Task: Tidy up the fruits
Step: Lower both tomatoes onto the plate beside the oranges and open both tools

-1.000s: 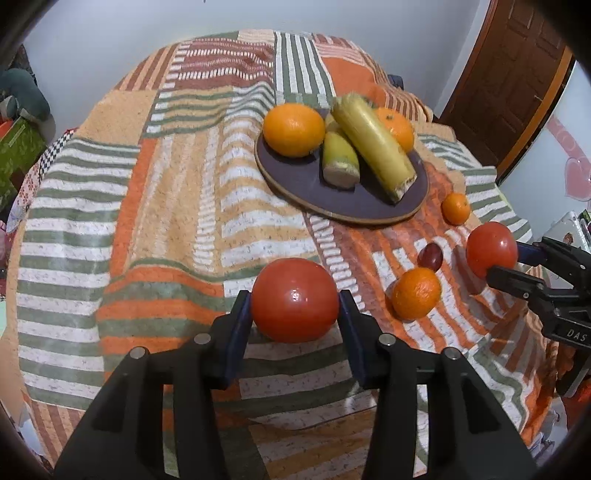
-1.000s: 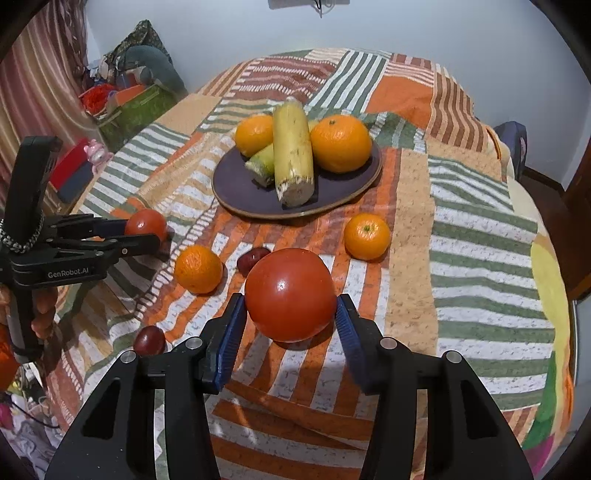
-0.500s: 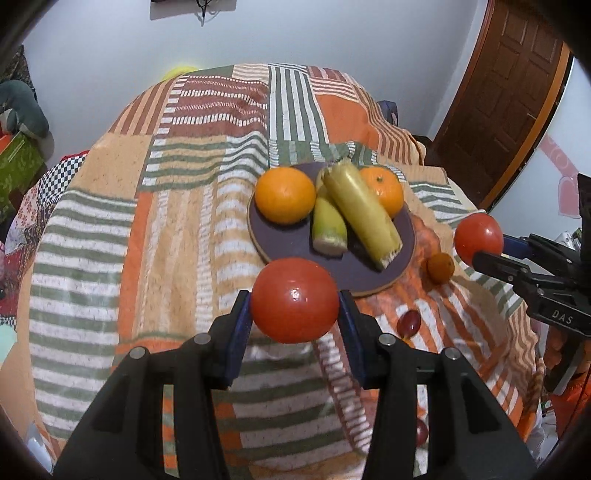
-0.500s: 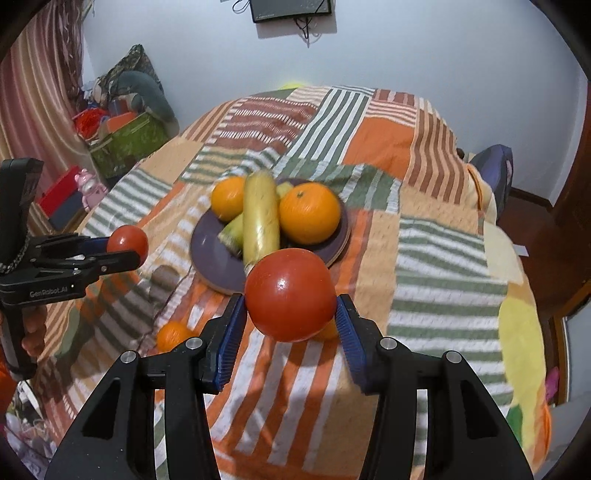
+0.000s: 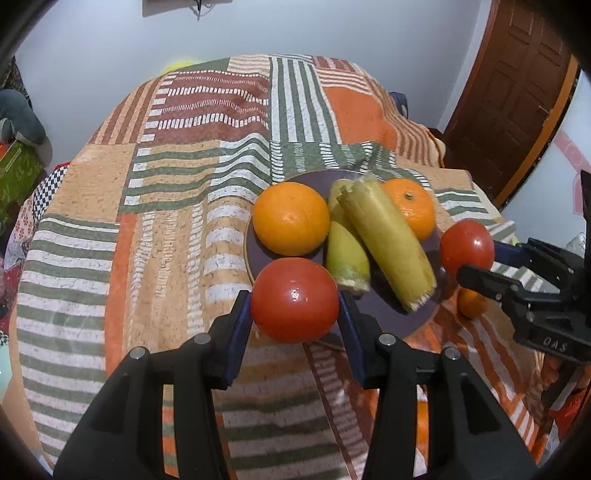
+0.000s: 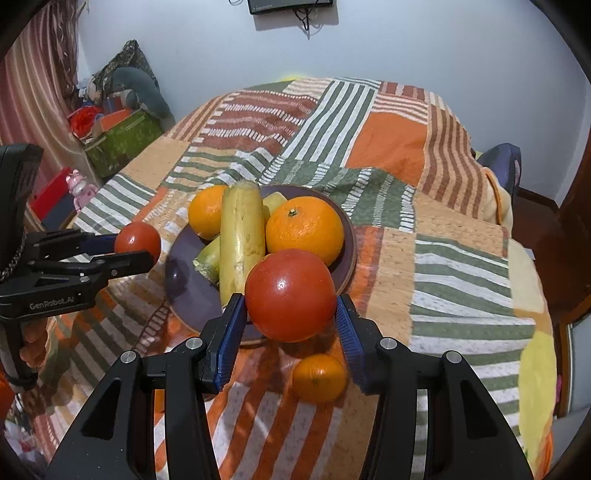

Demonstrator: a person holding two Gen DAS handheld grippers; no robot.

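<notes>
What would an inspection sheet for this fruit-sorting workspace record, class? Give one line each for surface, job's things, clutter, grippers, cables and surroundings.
Surface: patchwork striped cloth covering a table.
Job's things: dark plate holding two oranges and two yellow-green pieces; small orange loose on the cloth.
Clutter: nothing seen on the cloth.
Grippers: left gripper jaws clamp the left tomato; right gripper jaws clamp the right tomato.
Cables: wires hanging under the wall-mounted screen.
Surroundings: green box with oddments, brown door.
</notes>
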